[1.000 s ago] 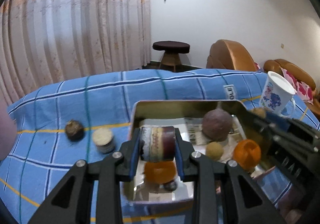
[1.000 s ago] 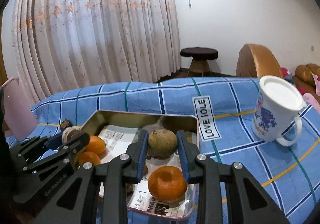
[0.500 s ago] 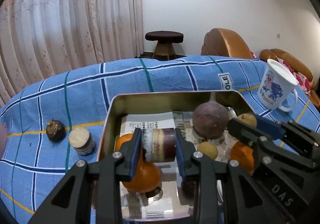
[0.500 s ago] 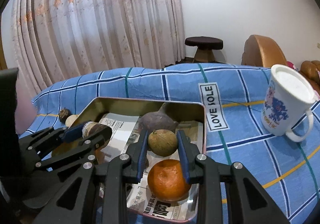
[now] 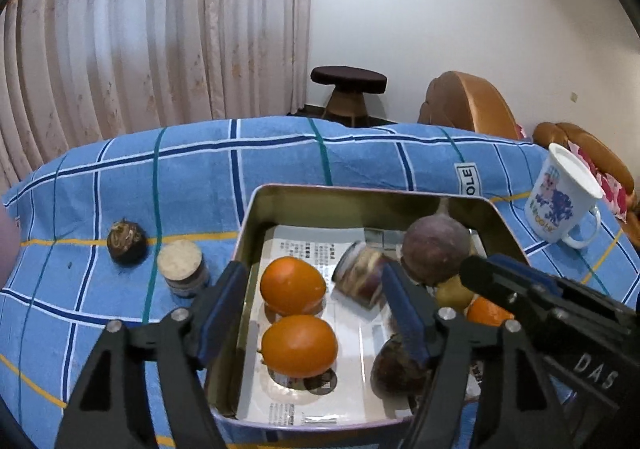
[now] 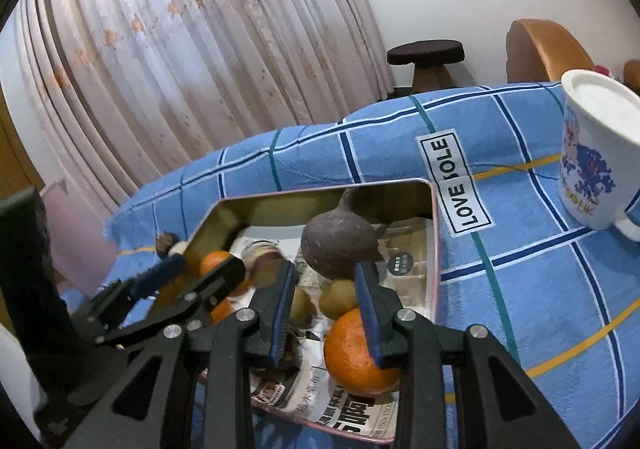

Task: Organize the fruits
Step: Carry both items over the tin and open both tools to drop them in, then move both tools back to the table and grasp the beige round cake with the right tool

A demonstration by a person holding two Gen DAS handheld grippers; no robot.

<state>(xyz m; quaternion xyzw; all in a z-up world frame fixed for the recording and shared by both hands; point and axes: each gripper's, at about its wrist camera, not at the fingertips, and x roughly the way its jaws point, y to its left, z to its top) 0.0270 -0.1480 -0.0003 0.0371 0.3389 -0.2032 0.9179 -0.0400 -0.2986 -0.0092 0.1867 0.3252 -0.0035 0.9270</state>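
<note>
A metal tin point(image 5: 256, 209) lined with newspaper holds two oranges point(image 5: 292, 285), a big purple fruit point(image 5: 434, 249), a small brown fruit point(image 6: 340, 299) and another orange point(image 6: 356, 349). My left gripper point(image 5: 316, 309) is open above the tin; a striped cylinder piece point(image 5: 360, 279) lies blurred and tilted between its fingers, free of both. My right gripper point(image 6: 324, 309) is open over the tin's right side, with the small brown fruit lying just beyond its fingertips. A dark round fruit point(image 5: 126, 243) and a cut cylinder piece point(image 5: 182, 269) sit on the blue cloth left of the tin.
A white printed mug point(image 5: 560, 197) stands on the blue checked cloth point(image 5: 160, 177) to the right of the tin. Curtains, a stool point(image 5: 348, 89) and brown chairs lie beyond the table. A pink object point(image 6: 76, 233) is at the left edge.
My left gripper opened and let go of the striped cylinder piece, which dropped into the tin. My right gripper opened and let go of the small brown fruit, now lying in the tin.
</note>
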